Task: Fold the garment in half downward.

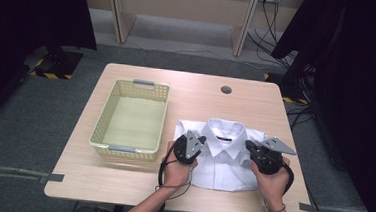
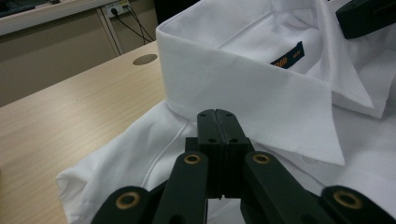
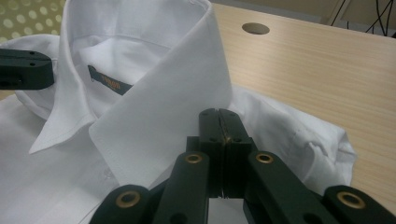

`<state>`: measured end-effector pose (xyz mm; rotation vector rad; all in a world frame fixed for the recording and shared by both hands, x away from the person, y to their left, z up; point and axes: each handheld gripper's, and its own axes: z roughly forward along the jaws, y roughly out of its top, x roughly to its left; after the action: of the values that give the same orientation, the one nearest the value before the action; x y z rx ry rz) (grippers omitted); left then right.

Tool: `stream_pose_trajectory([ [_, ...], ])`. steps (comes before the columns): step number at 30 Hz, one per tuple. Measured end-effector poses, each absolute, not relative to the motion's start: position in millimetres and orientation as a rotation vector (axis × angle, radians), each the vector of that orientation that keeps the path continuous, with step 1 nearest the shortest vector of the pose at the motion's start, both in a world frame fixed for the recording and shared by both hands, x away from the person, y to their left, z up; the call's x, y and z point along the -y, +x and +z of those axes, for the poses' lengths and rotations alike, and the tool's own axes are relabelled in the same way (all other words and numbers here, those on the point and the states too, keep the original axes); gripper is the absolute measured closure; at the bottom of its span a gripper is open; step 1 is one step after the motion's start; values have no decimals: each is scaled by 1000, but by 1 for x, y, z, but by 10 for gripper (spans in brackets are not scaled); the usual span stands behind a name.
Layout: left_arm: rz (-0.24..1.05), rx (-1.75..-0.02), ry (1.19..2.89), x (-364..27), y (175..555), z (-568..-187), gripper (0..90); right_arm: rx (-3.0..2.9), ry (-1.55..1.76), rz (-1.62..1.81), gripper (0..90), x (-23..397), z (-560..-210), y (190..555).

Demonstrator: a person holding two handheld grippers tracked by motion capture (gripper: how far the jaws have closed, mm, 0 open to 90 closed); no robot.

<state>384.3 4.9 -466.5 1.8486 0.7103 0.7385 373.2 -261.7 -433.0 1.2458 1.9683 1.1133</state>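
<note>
Both claws sit closed and empty, jaws pressed together: left claw (image 2: pixel 218 122) at one shoulder of the folded shirt (image 1: pixel 221 158), right claw (image 3: pixel 219 122) at the other, collar (image 2: pixel 243 88) just ahead of each. Risk here: closed tips snag cloth, dragging folds apart. The basket (image 1: pixel 105 125) waits beyond the left claw.

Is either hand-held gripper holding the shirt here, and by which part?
Neither: both sets of jaws are shut with nothing between them, poised at the shirt's shoulders beside the collar.
</note>
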Motion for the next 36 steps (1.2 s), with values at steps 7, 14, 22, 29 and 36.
stream_pose_trajectory([
  [7,738,-704,1863,-6,382,-470,891,-1987,1245,1101,894,261,-439,370],
  [14,737,-699,1874,-7,379,-473,890,-2007,1241,1089,894,260,-444,368],
  [22,721,-697,1905,-8,376,-477,888,-2029,1241,1077,894,259,-449,366],
  [29,715,-691,1928,-10,374,-478,886,-2041,1240,1068,893,259,-453,365],
  [36,709,-687,1940,-10,372,-478,886,-2051,1240,1059,893,258,-455,364],
])
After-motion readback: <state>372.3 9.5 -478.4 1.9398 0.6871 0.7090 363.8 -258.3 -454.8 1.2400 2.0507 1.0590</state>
